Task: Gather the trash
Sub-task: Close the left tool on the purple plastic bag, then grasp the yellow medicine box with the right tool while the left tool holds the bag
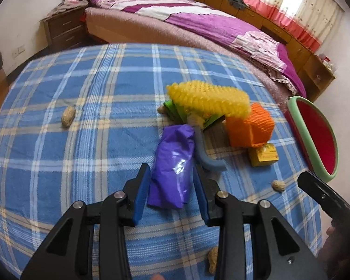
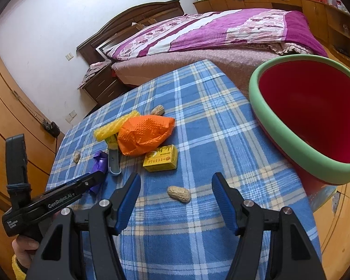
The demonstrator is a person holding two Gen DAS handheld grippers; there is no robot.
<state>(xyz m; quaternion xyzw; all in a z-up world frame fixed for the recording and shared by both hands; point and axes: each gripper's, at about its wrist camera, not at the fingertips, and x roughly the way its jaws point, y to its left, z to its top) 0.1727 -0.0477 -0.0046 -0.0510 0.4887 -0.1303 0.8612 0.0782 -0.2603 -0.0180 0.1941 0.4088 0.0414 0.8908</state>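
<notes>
Purple crinkled plastic, a wrapper (image 1: 172, 165), lies between the blue pads of the left gripper (image 1: 172, 186), its long axis running away from the camera along the finger line, near end at the pad roots, far end touching a grey curved piece (image 1: 204, 154) beside the yellow mesh (image 1: 210, 98). Left fingers appear closed onto the wrapper's sides; both pads meet the film in the left wrist view, though whether it is lifted off the blue plaid cloth (image 1: 81, 116) cannot be told. The left gripper is pitched steeply down toward the table. The right gripper (image 2: 175, 200) has its jaws standing wide and empty, a peanut (image 2: 178, 193) lying on the cloth between its fingers, untouched, long axis crosswise to them. The red bin with green rim (image 2: 263, 116) sits at the table's right edge, nearer the right hand; judged, the left hand must carry the wrapper across the orange mesh (image 2: 144, 135) and yellow box (image 2: 161, 158) to reach it.
</notes>
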